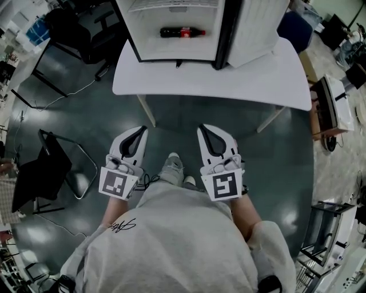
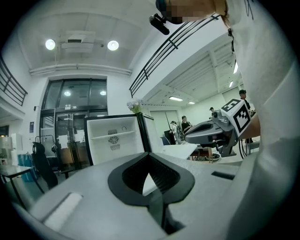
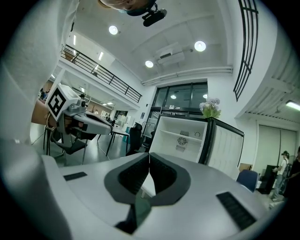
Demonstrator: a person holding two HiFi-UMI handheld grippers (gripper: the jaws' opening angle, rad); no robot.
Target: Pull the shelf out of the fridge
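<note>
A small white fridge [image 1: 177,28] stands open on a white table [image 1: 251,80], its door [image 1: 254,28] swung to the right. The white shelf [image 3: 182,135] spans its upper half; in the head view only its front edge [image 1: 174,6] shows. A cola bottle [image 1: 182,32] lies on the fridge floor. My left gripper [image 1: 140,130] and right gripper [image 1: 204,129] hang side by side near my waist, well short of the table. Both are shut with nothing between the pads. The left gripper view shows the fridge [image 2: 117,138] far ahead beyond the closed tips [image 2: 149,155].
A black folding chair [image 1: 43,171] stands at my left and office chairs [image 1: 86,28] at the back left. A blue chair [image 1: 294,26] sits behind the table's right end. Racks and clutter [image 1: 334,109] line the right side. My shoes [image 1: 171,166] are on the dark floor.
</note>
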